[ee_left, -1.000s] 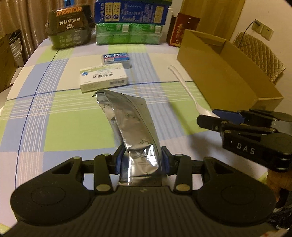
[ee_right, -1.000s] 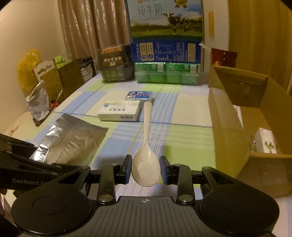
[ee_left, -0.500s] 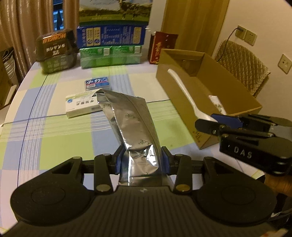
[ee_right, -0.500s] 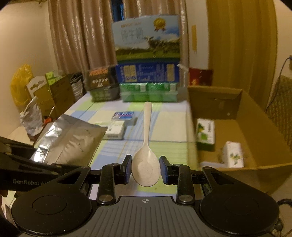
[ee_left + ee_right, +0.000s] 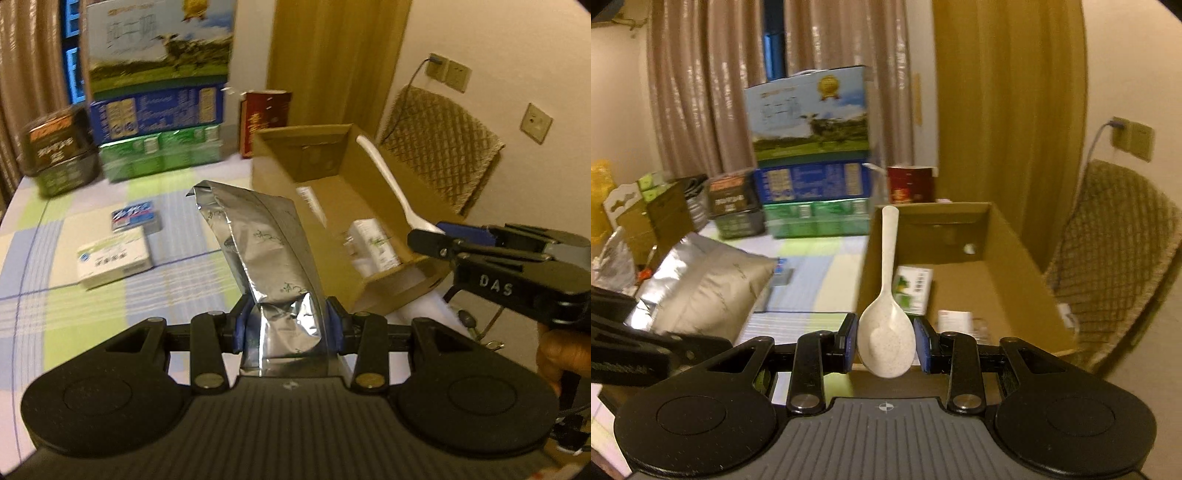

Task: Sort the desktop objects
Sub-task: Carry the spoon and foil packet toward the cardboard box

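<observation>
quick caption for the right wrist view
Right gripper holds a white spoon by its bowl above the open cardboard box.

On the bench (image 5: 66,295), the open carton (image 5: 373,206) stands at my three o'clock, with small packets (image 5: 911,290) lying in it. Two flat boxes (image 5: 114,254) lie at ten o'clock, one behind the other. Stacked cases (image 5: 159,122) line the far edge at twelve. The chair (image 5: 1115,251) stands beyond the carton, at two o'clock.
</observation>
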Demonstrator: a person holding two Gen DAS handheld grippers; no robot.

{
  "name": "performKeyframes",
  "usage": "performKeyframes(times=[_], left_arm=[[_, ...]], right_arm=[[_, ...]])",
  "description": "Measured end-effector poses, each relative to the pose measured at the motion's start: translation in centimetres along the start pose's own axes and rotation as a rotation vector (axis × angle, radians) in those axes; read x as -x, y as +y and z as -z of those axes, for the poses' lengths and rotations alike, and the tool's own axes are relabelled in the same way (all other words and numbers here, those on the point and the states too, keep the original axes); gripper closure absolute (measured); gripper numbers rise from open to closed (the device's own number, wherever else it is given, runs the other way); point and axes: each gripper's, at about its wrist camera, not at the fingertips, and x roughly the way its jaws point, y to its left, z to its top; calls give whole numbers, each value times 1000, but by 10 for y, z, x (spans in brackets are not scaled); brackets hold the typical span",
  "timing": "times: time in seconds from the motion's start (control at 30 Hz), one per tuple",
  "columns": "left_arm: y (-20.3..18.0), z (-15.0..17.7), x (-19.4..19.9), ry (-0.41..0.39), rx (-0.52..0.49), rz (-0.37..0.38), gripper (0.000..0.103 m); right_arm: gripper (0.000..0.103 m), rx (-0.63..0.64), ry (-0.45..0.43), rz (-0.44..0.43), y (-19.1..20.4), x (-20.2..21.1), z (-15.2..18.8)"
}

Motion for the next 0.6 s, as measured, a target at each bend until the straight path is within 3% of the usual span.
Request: performKeyframes(times=[0.6], left_arm=[[-66, -49, -43, 6, -81, 74, 67]], right_arm=[[73, -31, 8, 68, -73, -8, -13]])
